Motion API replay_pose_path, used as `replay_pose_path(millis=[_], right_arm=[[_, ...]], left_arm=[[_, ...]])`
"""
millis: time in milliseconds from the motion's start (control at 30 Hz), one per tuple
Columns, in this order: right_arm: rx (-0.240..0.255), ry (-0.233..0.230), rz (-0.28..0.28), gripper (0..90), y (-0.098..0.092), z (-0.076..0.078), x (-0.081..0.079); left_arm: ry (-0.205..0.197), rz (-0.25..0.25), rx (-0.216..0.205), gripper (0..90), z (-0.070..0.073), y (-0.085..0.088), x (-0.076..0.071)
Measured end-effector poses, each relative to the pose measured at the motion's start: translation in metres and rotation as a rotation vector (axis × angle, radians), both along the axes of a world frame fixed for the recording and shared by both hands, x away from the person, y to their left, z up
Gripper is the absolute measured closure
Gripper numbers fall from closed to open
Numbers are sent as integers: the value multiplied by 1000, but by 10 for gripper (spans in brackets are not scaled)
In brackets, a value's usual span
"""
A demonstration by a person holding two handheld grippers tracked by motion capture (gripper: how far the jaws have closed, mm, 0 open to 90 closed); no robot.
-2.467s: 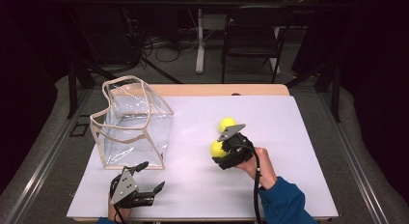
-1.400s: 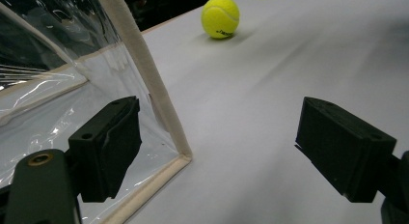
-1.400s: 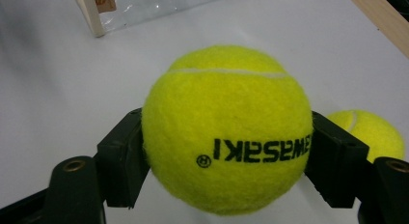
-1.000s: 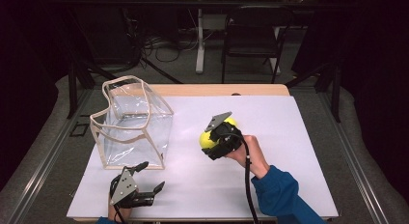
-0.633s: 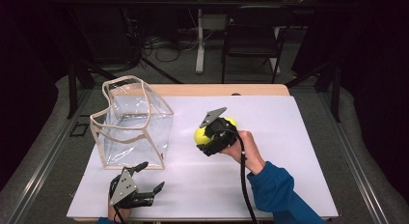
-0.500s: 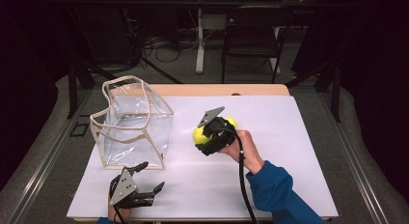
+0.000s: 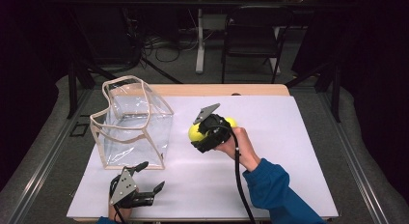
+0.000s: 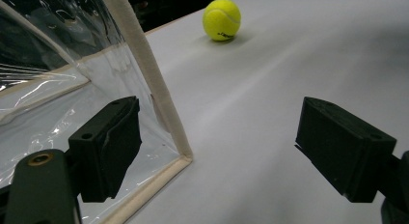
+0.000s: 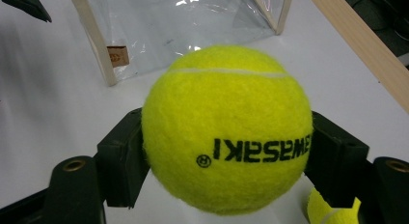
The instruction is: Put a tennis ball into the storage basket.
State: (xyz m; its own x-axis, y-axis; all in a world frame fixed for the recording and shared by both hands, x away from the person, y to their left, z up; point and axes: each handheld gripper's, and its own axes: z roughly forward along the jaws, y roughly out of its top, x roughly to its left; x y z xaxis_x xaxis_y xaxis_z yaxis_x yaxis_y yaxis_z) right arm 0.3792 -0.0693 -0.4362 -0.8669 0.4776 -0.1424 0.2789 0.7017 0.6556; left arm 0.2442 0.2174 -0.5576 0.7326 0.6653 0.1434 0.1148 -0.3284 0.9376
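Right gripper [image 7: 198,135] is clenched on the fuzzy yellow-green tennis ball [image 9: 226,130]; I see its black jaws pressing both sides, a white seam across the top and black lettering upside down on the front. I hold it above the white table [image 7: 299,151], near the clear plastic bag with beige trim [image 7: 132,122]. Left gripper [image 8: 217,142] rests released beside that bag.
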Motion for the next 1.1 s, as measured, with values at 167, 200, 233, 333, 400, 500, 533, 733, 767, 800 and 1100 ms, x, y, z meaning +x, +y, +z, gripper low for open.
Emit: replay_pose_path(millis=[167, 200, 233, 333, 400, 500, 533, 733, 767, 800, 1100], right_arm=[[0, -6, 6, 255, 2, 3, 0], [0, -5, 5, 255, 3, 4, 0], [-1, -7, 6, 255, 4, 4, 0], [5, -8, 5, 255, 5, 4, 2], [8, -4, 3, 256, 5, 4, 2], [13, -5, 4, 255, 6, 5, 4], [11, -5, 2, 255, 7, 6, 5], [27, -12, 1, 256, 9, 11, 9], [27, -12, 1, 256, 9, 11, 9], [30, -15, 0, 256, 10, 12, 11], [33, -11, 3, 256, 13, 14, 15]], left_arm=[[-1, 0, -1, 160, 0, 0, 0], [1, 2, -2, 160, 0, 0, 0], [2, 0, 1, 160, 0, 0, 1], [4, -1, 4, 160, -1, -1, 1], [2, -1, 3, 160, -1, -1, 1], [3, -1, 4, 160, -1, -1, 1], [4, 0, 0, 160, -1, -1, 1], [5, 1, -2, 160, -1, -1, 1], [5, 1, -5, 160, -1, -1, 1], [5, 2, -4, 160, -1, -1, 1], [4, -2, -3, 160, -1, -1, 2]])
